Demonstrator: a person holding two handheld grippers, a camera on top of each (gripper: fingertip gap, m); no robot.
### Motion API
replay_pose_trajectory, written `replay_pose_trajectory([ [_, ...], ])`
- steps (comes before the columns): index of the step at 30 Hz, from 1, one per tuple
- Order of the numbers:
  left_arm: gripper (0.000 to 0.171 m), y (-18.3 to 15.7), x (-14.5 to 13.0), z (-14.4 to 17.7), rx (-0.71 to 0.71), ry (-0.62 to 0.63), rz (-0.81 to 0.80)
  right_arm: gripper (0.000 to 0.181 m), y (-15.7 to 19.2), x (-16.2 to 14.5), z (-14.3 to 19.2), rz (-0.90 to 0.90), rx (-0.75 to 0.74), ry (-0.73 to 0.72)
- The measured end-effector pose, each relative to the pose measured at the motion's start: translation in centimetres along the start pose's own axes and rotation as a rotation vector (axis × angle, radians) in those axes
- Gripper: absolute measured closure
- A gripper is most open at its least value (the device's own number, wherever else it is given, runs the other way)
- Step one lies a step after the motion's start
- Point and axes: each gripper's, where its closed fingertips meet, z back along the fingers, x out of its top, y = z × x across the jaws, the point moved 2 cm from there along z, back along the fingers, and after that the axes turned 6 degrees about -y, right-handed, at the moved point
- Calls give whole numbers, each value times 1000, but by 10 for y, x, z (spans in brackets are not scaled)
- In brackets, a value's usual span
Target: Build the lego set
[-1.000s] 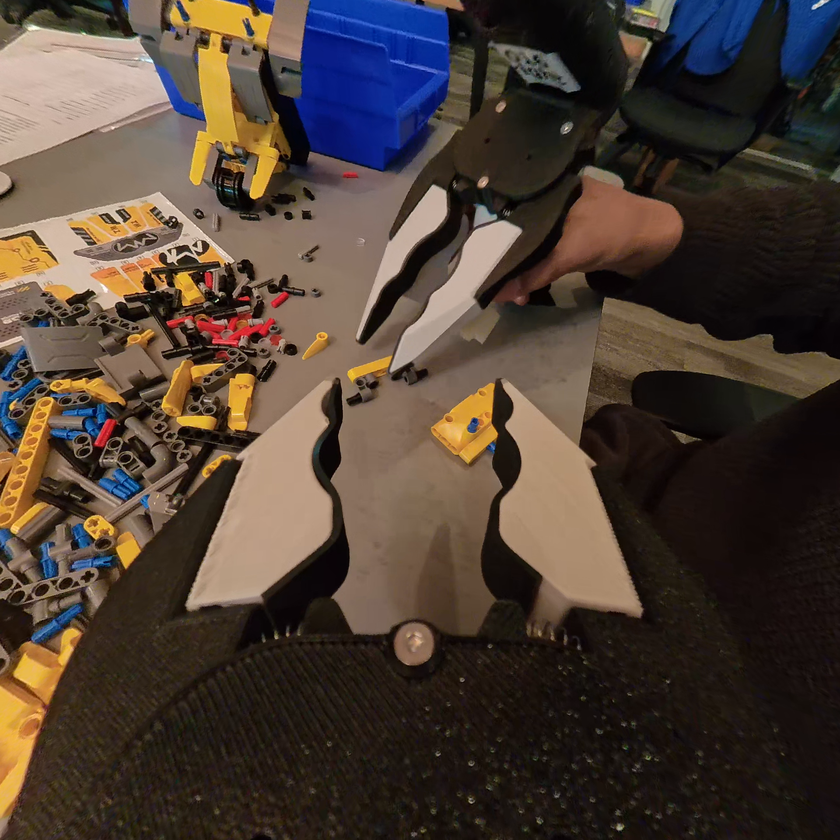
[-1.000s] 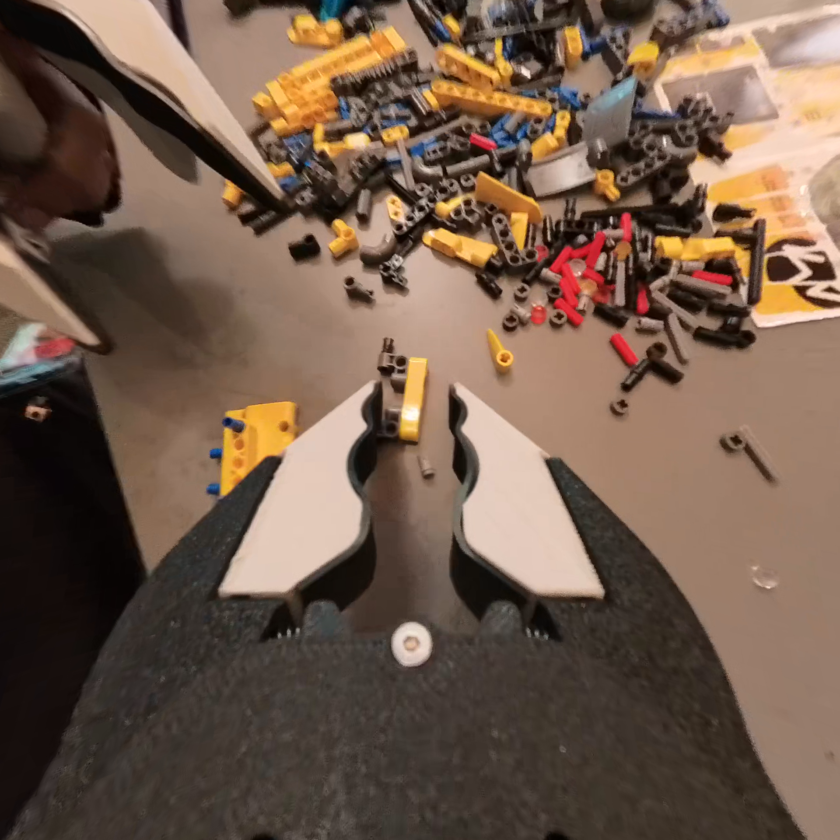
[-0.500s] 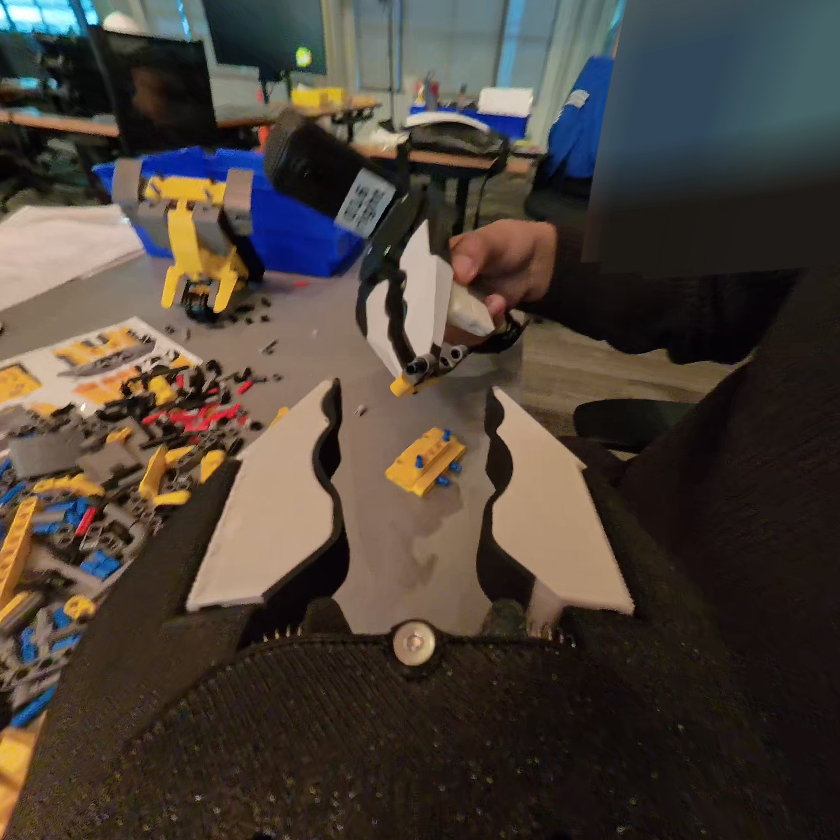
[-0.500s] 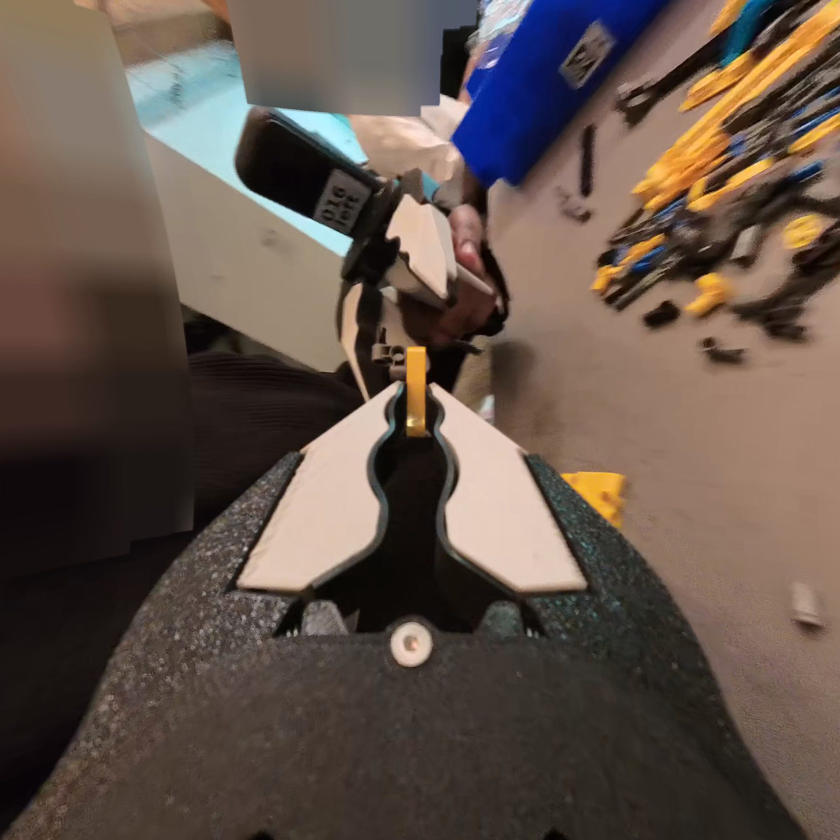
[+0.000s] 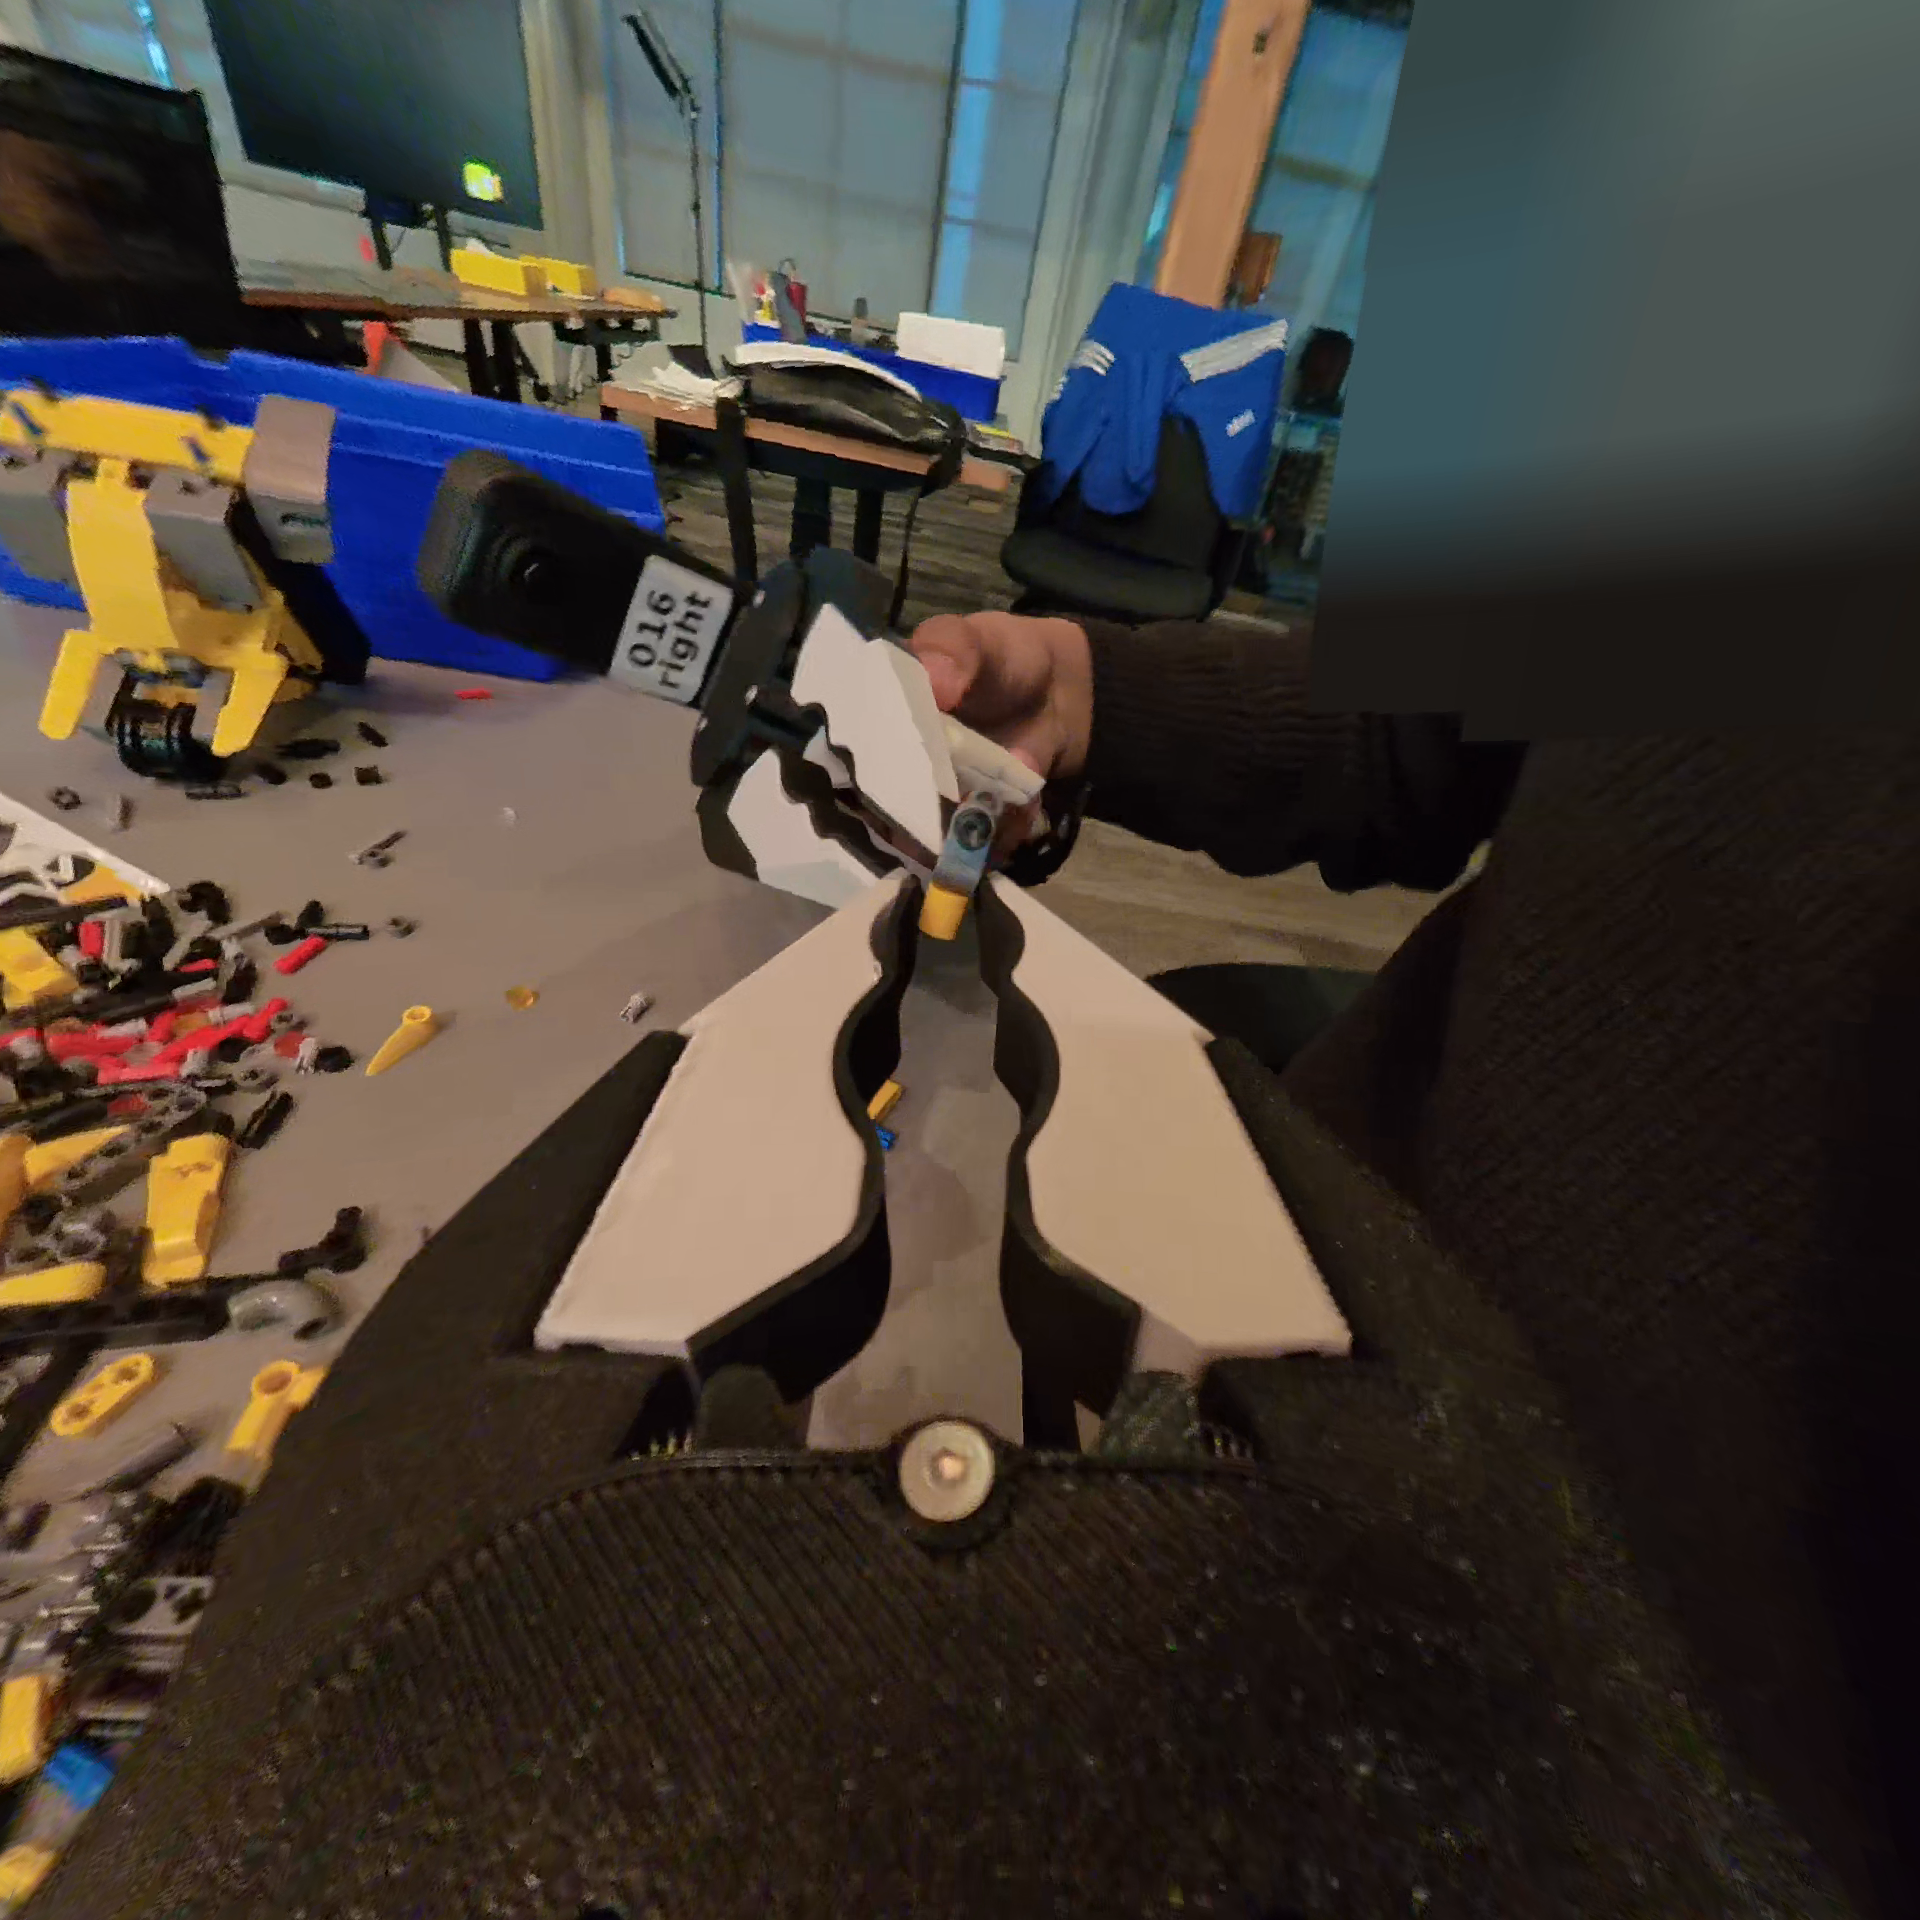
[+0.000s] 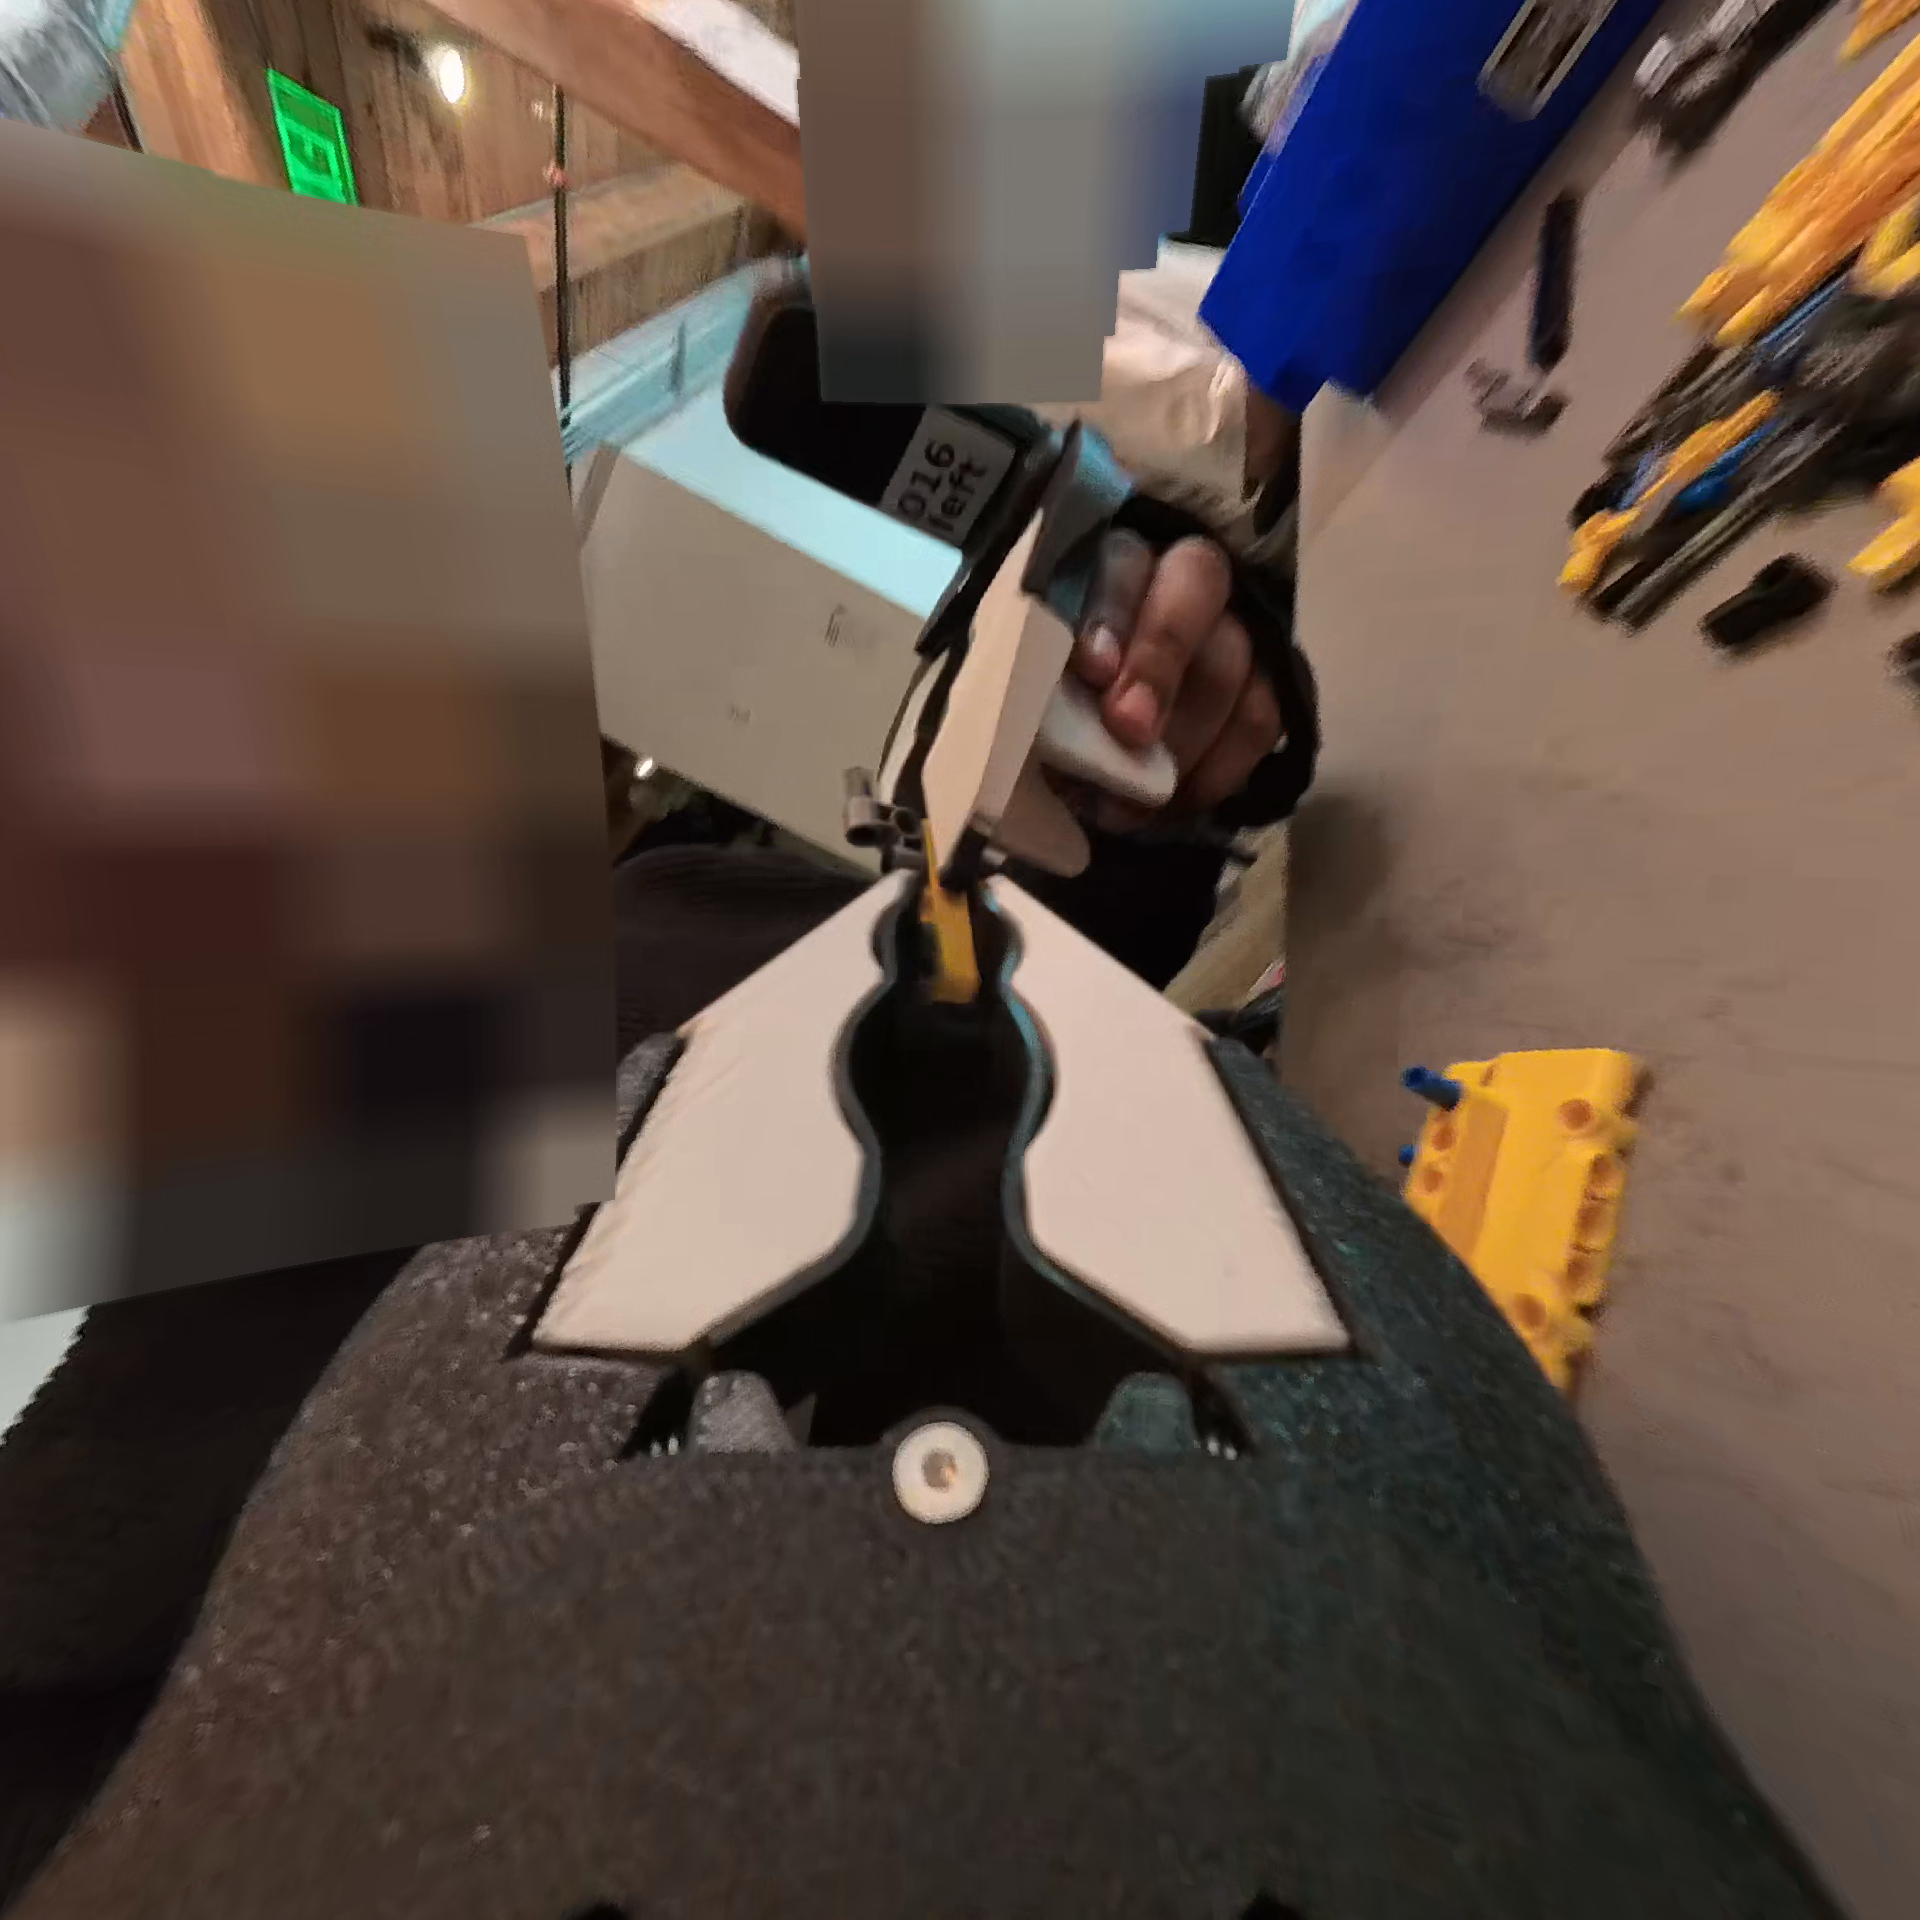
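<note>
A small yellow beam [image 6: 948,945] with a grey connector [image 6: 878,821] on its end is held in the air between both grippers. My right gripper [image 6: 948,894] is shut on the beam's near end. My left gripper [image 5: 943,888] has closed its tips on the beam's other end [image 5: 943,912], with the grey connector [image 5: 971,831] sticking out just past them. The two grippers meet tip to tip, above the table's near edge. The right gripper [image 5: 925,857] reaches in from the upper left in the left wrist view. The left gripper [image 6: 940,857] comes down from above in the right wrist view.
A yellow block with blue pins [image 6: 1517,1174] lies on the grey table [image 5: 582,831] below the grippers. A pile of loose yellow, black, red and grey parts [image 5: 125,1039] covers the left side. A yellow model [image 5: 156,582] and a blue bin [image 5: 468,447] stand at the back. My two grippers' fingertips are within a few centimetres of each other. The yellow model [image 5: 156,582] is about equally far from each gripper, around 35 cm.
My right gripper shut on the yellow beam, lifted it off the table and turned toward the left gripper. My left gripper went from wide open to closed on the beam's other end.
</note>
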Motion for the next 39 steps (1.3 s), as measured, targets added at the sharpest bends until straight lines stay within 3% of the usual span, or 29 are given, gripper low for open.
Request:
replay_pose_trajectory([
  [2, 167, 7, 3, 0, 14, -45, 82, 149, -3, 14, 13, 62, -62, -82],
  [5, 167, 23, 1, 3, 66, -82, 228, 145, -1, 37, 39, 289, -246, -225],
  [8, 167, 46, -4, 7, 184, -124, 399, 141, 8, 49, 57, 828, -650, -257],
  [11, 167, 56, -10, 6, 222, -158, 545, 155, 13, 30, 42, 1276, -964, -11],
  [14, 167, 54, -17, -2, 221, -127, 570, 151, -6, 13, 23, 1461, -1166, 252],
  [17, 167, 47, -17, -6, 184, -134, 613, 154, -15, 11, 15, 1670, -1293, 360],
  [19, 167, 44, -17, -7, 165, -133, 631, 165, -16, 12, 11, 1761, -1328, 398],
  [27, 167, 37, -19, -8, 121, -87, 610, 175, -18, 7, 9, 1703, -1280, 413],
  [34, 119, 36, -31, -8, 173, 72, 466, 175, -14, 8, 29, 1521, -1279, 340],
  [39, 104, 42, -58, -1, 308, 338, 245, 175, -21, -8, 51, 1184, -1233, 295],
])
